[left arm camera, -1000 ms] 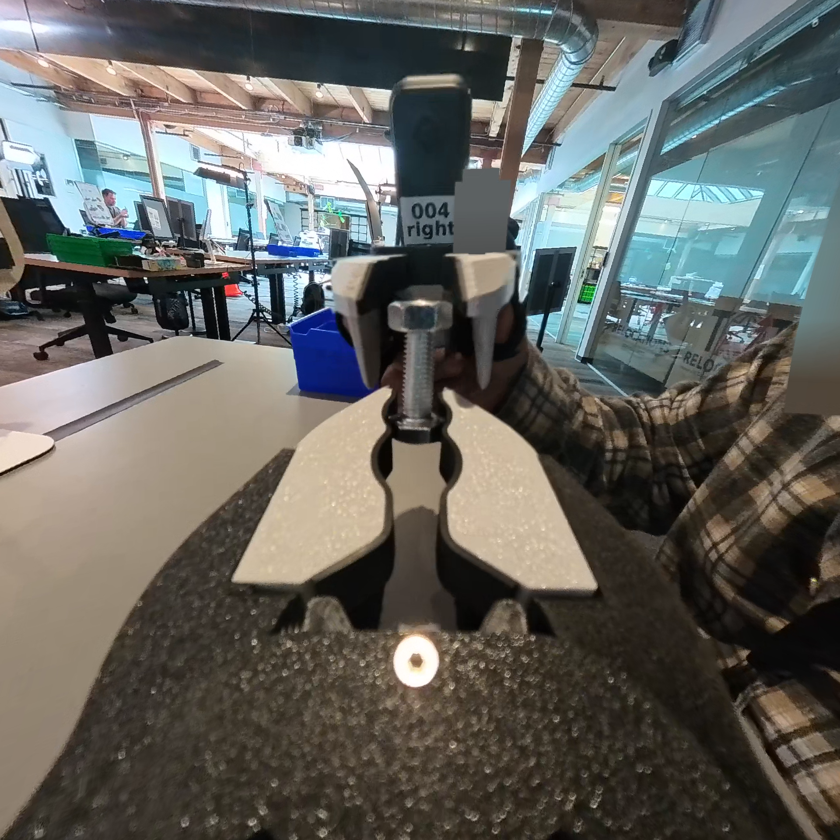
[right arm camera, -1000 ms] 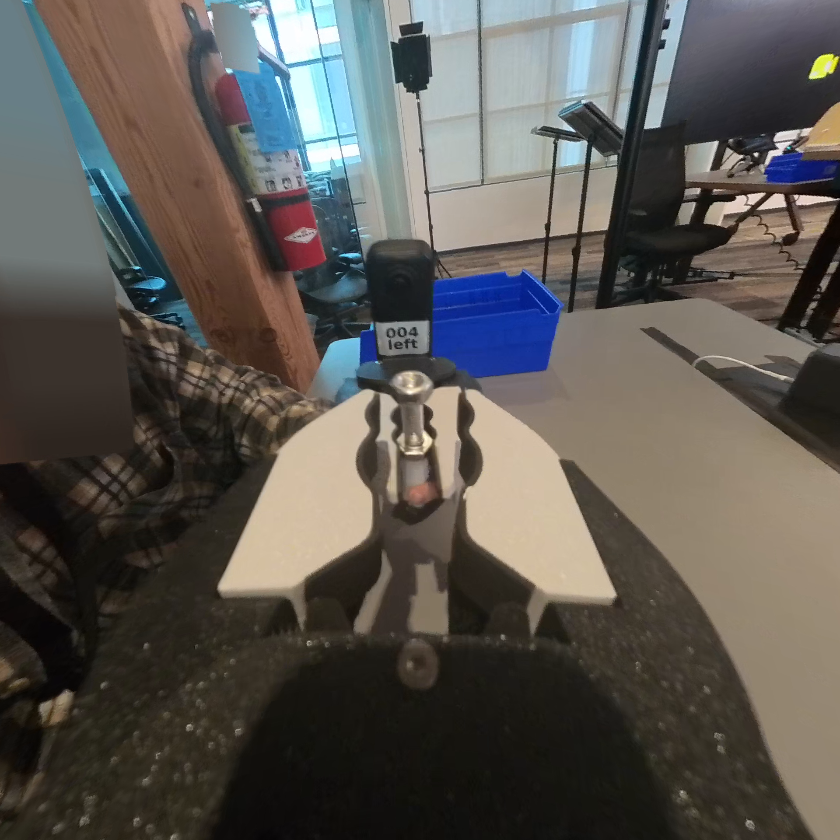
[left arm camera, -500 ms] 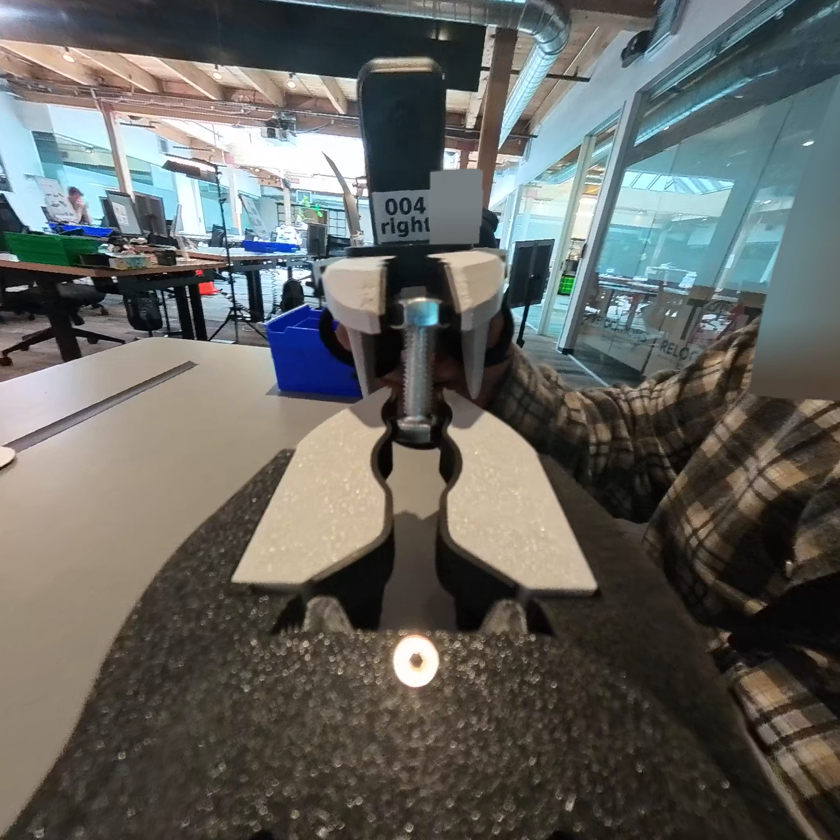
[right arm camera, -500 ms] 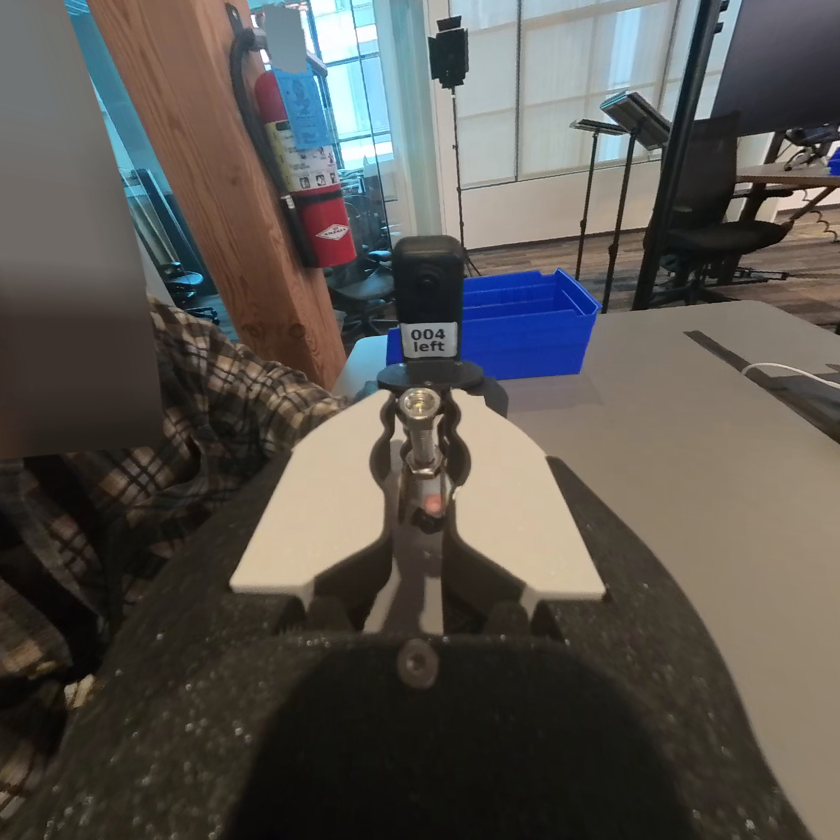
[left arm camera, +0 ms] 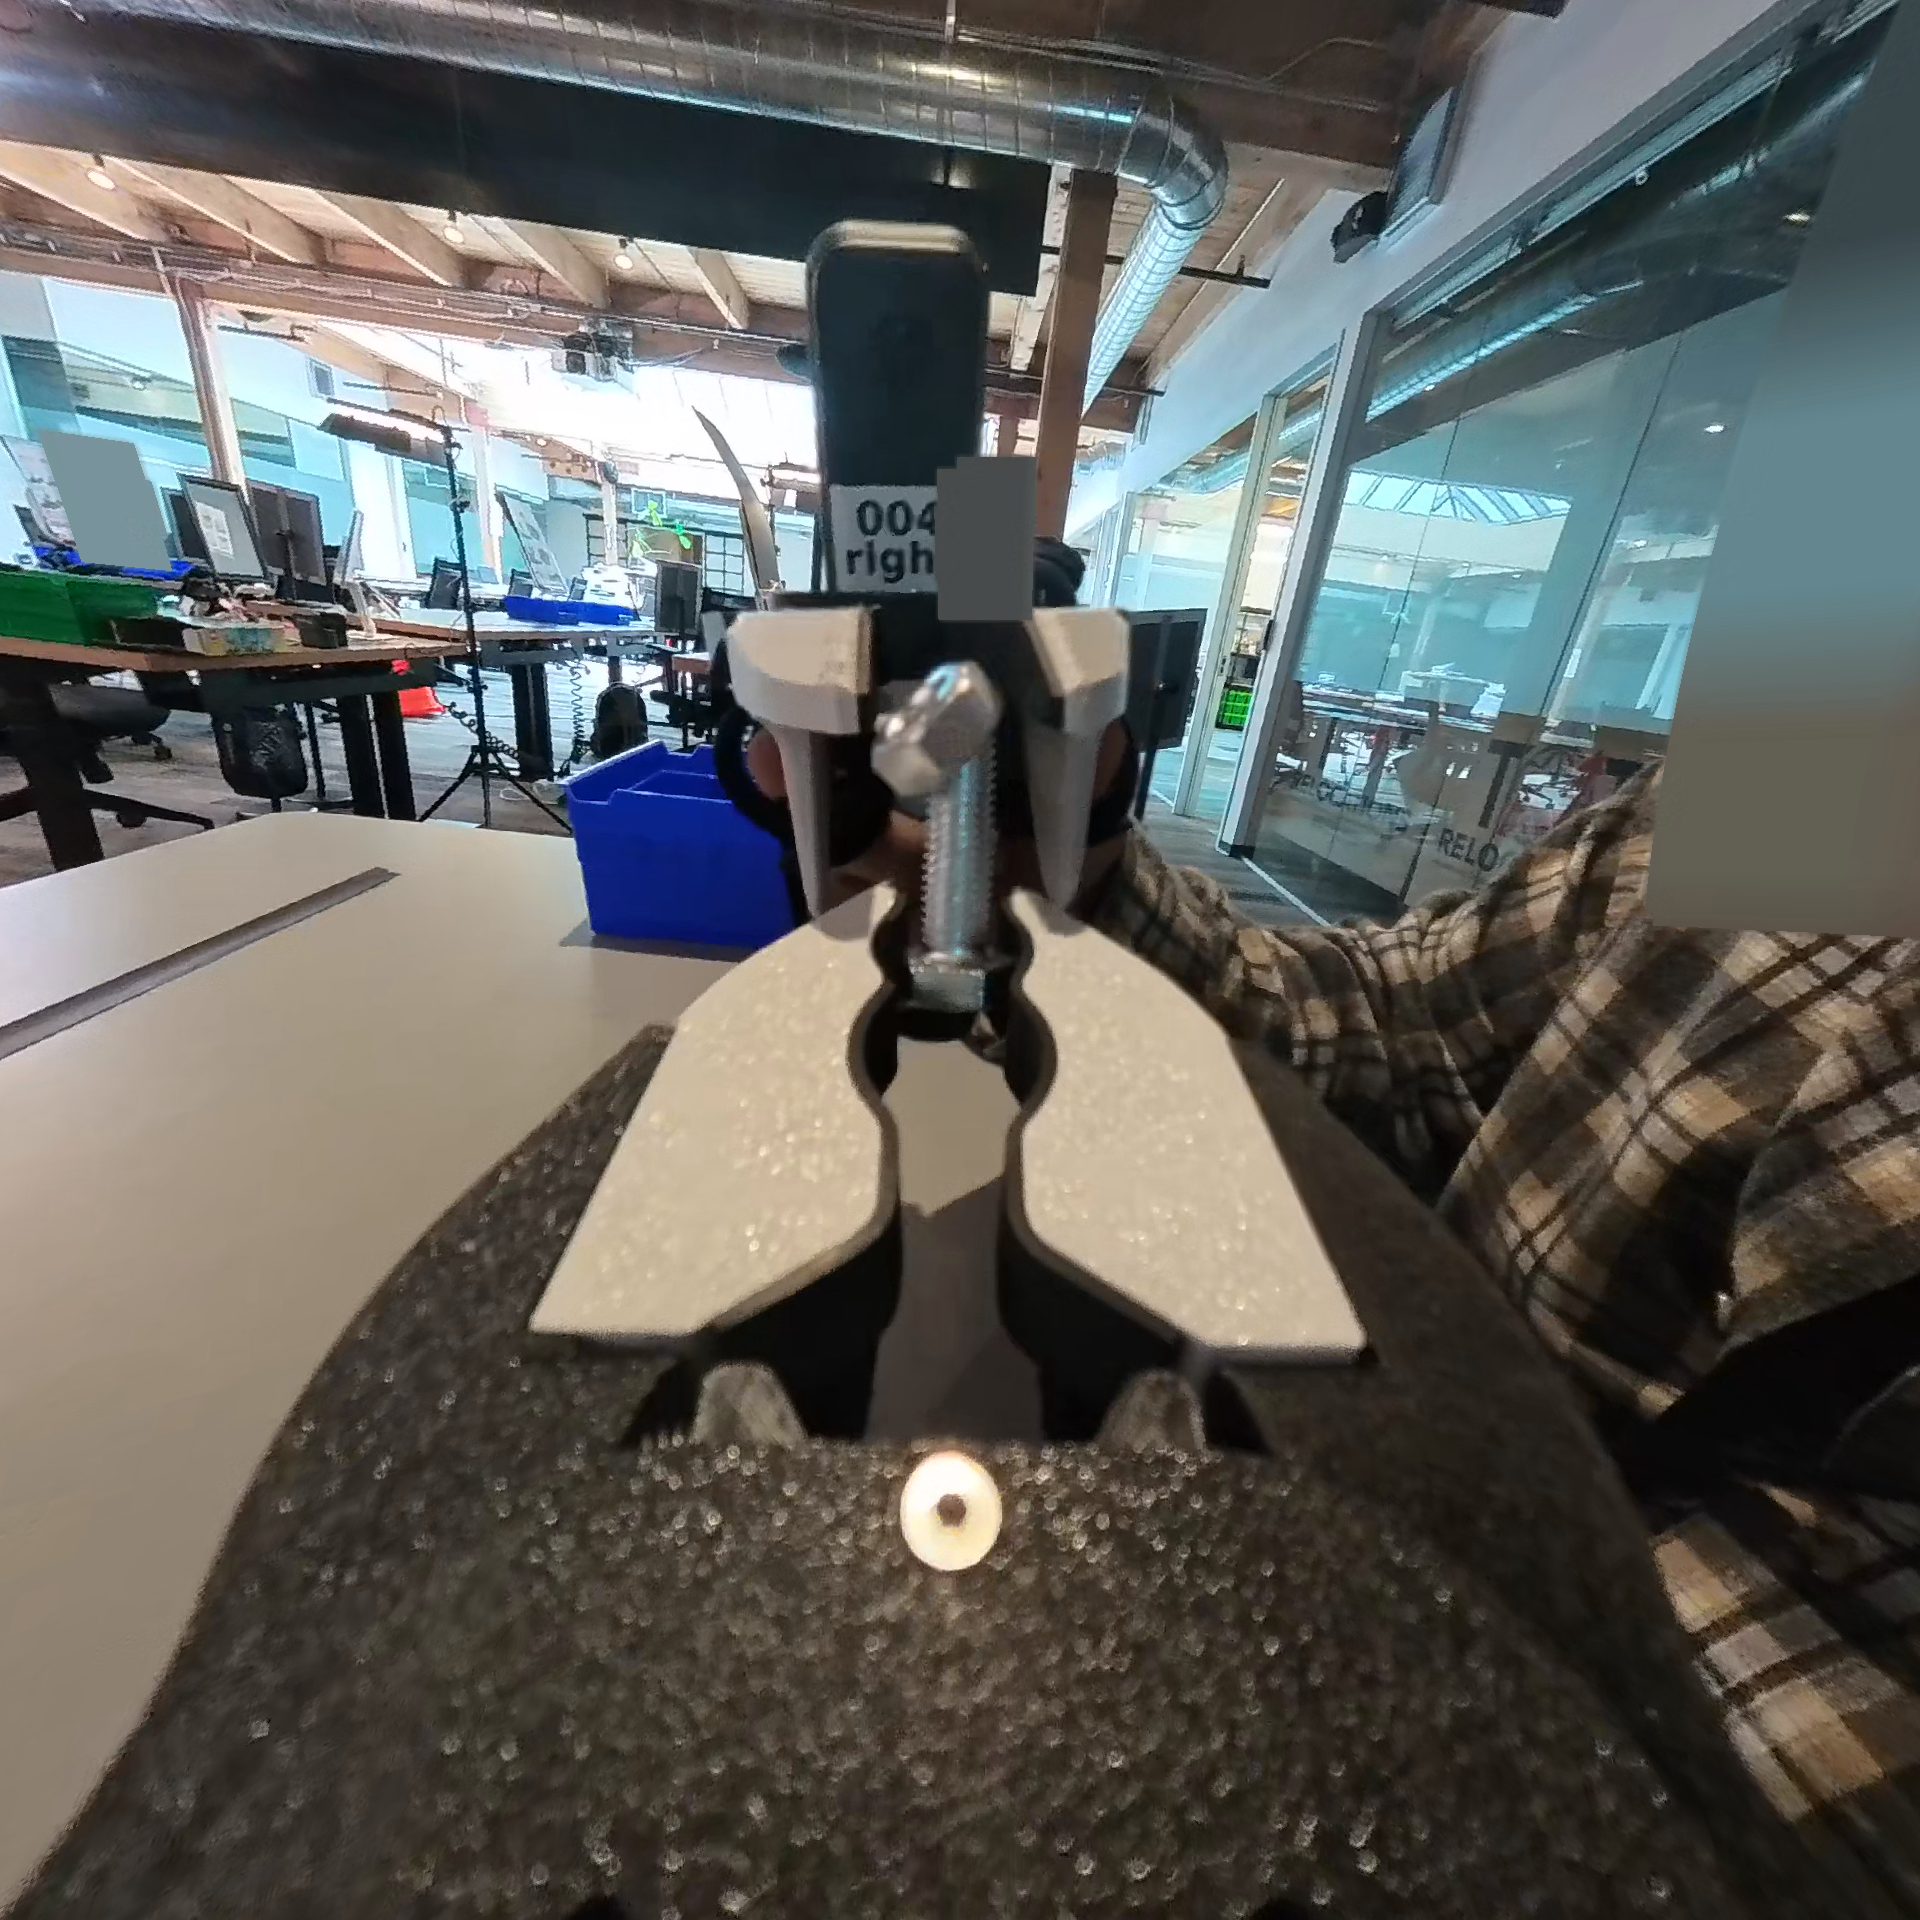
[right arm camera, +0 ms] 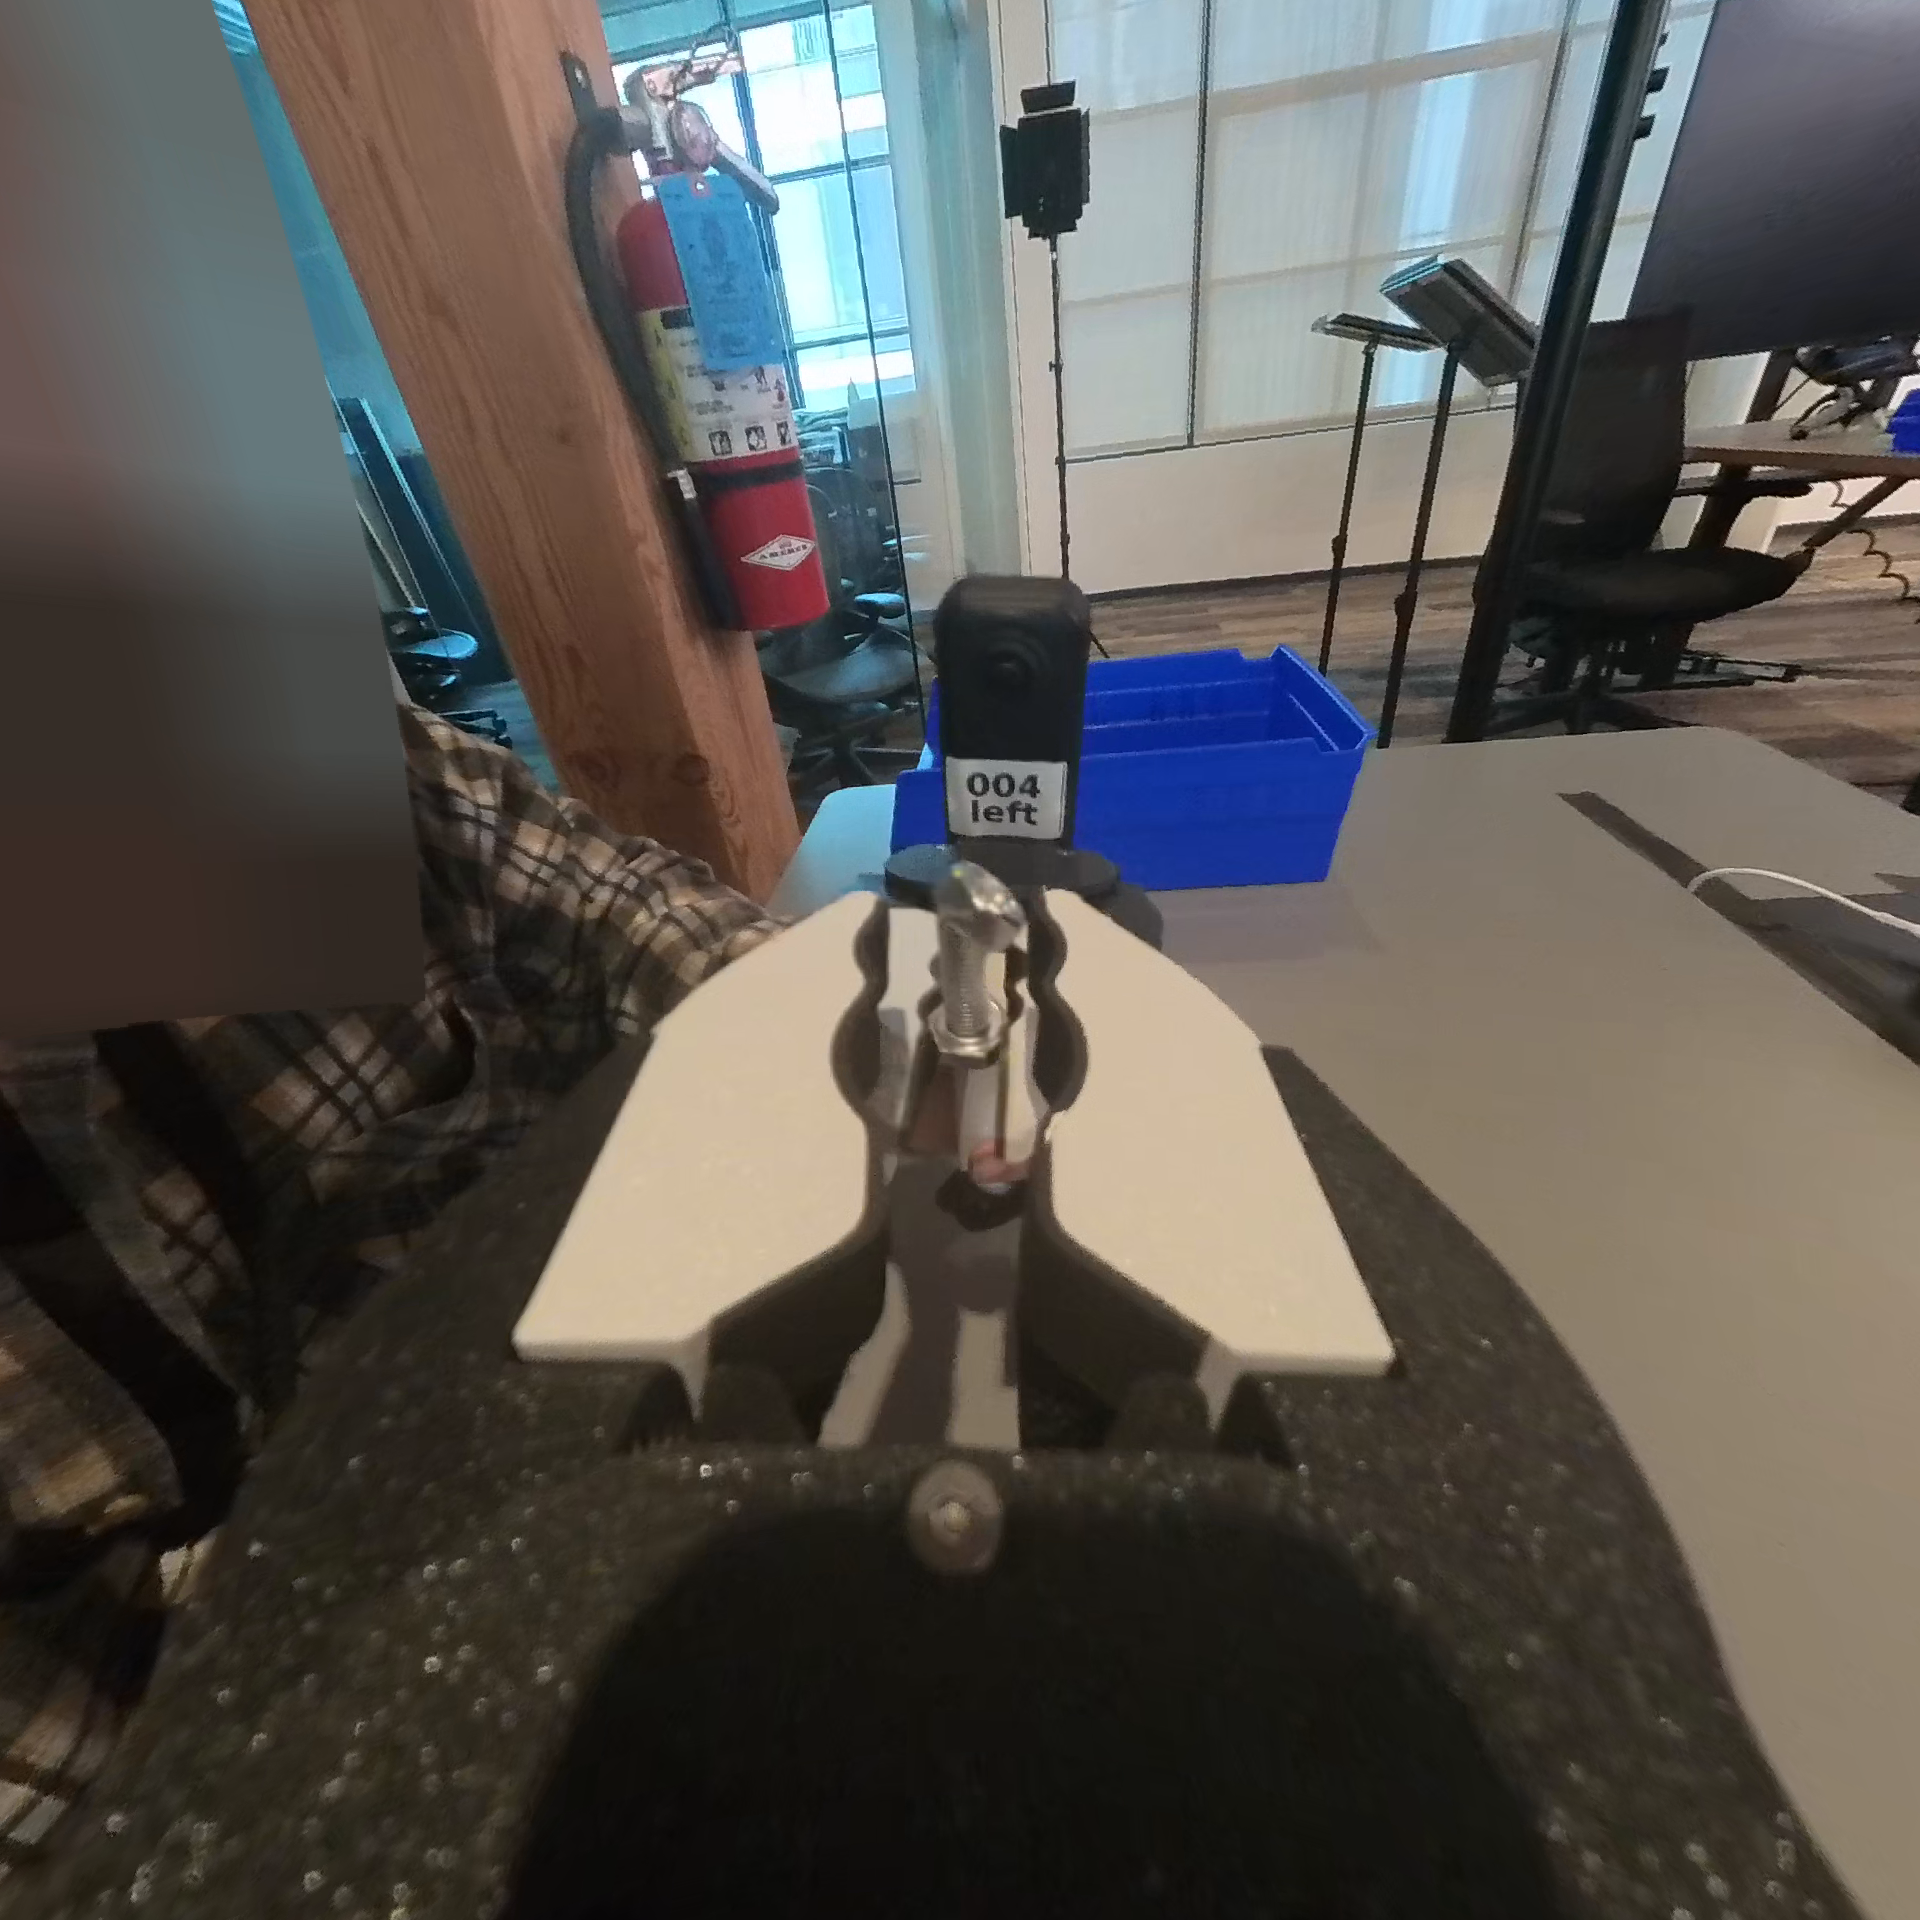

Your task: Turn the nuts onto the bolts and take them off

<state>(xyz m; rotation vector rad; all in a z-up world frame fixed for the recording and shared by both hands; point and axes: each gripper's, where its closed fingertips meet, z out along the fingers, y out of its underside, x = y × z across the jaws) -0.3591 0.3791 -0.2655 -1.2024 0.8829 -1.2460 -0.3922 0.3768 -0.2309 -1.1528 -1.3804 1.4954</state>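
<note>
In the left wrist view, my left gripper (left arm camera: pixel 948 940) is shut on a silver nut (left arm camera: pixel 945 982). A silver bolt (left arm camera: pixel 961 831) rises from the nut, and its hex head (left arm camera: pixel 935 727) leans left. My right gripper (left arm camera: pixel 940 883) faces me with its white fingers (left arm camera: pixel 800 790) on either side of the bolt, with small gaps to it. In the right wrist view, my right gripper (right arm camera: pixel 961 935) is open around the same bolt (right arm camera: pixel 968 966), above the nut (right arm camera: pixel 971 1031). Both grippers are held in the air above the grey table (left arm camera: pixel 260 1039).
A blue bin (left arm camera: pixel 675 862) stands at the table's far edge and also shows in the right wrist view (right arm camera: pixel 1216 800). A person's plaid sleeve (left arm camera: pixel 1455 1091) lies close on the right. A white cable (right arm camera: pixel 1787 904) lies on the table (right arm camera: pixel 1558 1039). A wooden post with a red extinguisher (right arm camera: pixel 738 468) stands behind. About 4 cm separates my left fingertips from my right.
The bolt stood straight and now leans, its head turned and tipped left. The right gripper's fingers stand a little farther from the bolt head. The nut stays clamped in the left gripper.
</note>
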